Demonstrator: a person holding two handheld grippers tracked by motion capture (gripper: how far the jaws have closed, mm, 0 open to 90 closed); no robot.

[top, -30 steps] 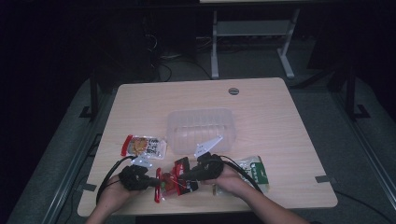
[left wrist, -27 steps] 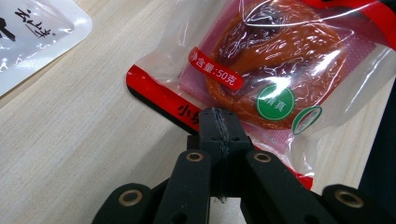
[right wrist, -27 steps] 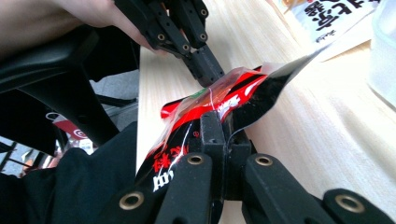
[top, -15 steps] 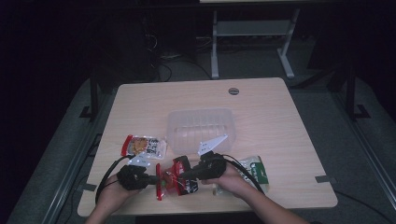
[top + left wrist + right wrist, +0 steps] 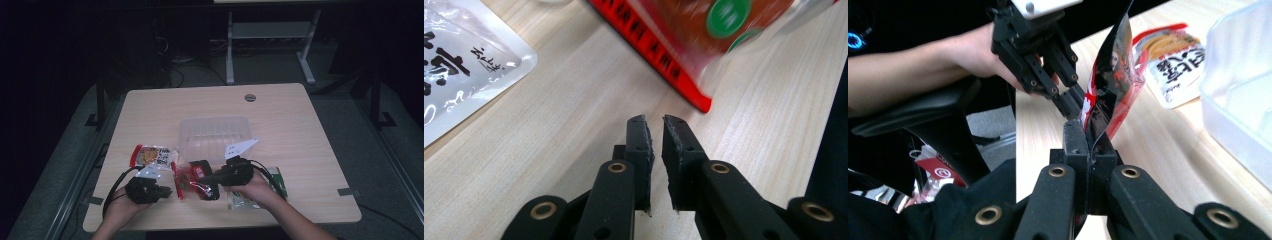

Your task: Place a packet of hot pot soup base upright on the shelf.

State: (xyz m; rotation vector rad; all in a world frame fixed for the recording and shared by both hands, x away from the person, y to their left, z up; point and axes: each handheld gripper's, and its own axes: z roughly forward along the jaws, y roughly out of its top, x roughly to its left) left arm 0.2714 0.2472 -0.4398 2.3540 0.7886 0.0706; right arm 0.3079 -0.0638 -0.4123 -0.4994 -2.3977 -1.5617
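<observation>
Red and glossy, the snack packet (image 5: 192,180) sat near the front edge of the table (image 5: 300,130), at about six o'clock from the clear plastic tub (image 5: 215,135). The right gripper (image 5: 212,192) had its jaws pressed together on the packet's edge; in the right gripper view the packet (image 5: 1110,85) stood up from between them. The left gripper (image 5: 167,191) lay at about nine o'clock from the packet, just beside it. In the left gripper view its jaws had just been opening and stood a narrow slit apart with nothing between them, the packet's red corner (image 5: 696,65) just beyond their tips. A white-and-red pouch (image 5: 152,156) lay at eleven o'clock from the packet, and a green packet (image 5: 277,182) lay under the right hand (image 5: 252,187)
</observation>
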